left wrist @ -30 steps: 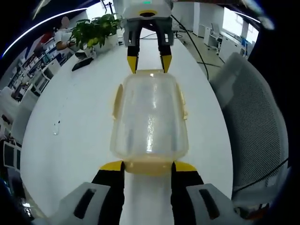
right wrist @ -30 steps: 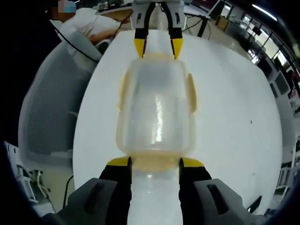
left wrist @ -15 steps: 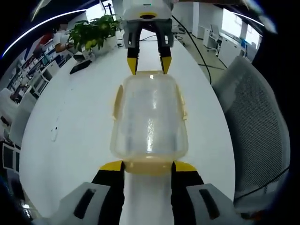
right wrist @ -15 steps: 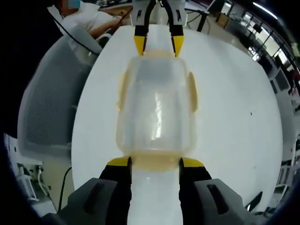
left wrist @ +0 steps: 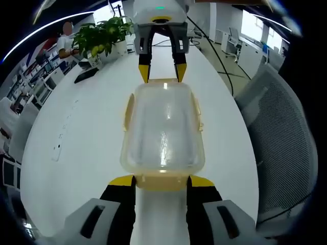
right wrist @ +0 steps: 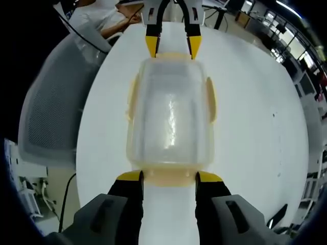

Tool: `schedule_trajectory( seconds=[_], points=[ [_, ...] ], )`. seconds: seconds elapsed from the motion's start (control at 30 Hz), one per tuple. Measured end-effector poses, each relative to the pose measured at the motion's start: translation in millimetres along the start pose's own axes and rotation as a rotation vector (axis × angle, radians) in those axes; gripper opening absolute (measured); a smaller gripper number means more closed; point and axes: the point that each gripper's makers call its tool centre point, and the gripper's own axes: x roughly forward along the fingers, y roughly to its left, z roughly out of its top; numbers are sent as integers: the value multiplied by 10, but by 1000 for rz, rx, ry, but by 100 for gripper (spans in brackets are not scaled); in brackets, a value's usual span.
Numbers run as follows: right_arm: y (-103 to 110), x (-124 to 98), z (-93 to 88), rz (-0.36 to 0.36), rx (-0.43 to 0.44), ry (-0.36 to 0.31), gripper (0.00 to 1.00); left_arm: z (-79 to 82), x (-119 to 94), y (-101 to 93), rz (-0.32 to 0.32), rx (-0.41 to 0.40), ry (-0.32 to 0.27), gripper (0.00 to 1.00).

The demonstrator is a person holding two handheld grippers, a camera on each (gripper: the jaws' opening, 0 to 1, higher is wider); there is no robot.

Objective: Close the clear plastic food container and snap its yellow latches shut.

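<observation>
The clear plastic food container hangs lid-up between both grippers over the white table. My left gripper is shut on the yellow end latch nearest its camera. My right gripper is shut on the opposite end latch. Each gripper shows at the far end in the other's view: the right gripper and the left gripper. Yellow side latches lie along the long sides; whether they are snapped I cannot tell.
A grey mesh chair stands close to the table's edge. A potted plant and a dark flat object sit at the table's far end. A person sits beyond the chair.
Both views have shifted over the table, with the chair and plant sliding in the picture. The container keeps its place between the two grippers, and both grips look the same.
</observation>
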Motion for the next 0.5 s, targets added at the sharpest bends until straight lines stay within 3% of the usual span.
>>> schedule_trajectory(
  seconds=[0.5],
  points=[
    [-28,27,-154,5,1,33,36,86,119,26,-5,-1,-4,32]
  ],
)
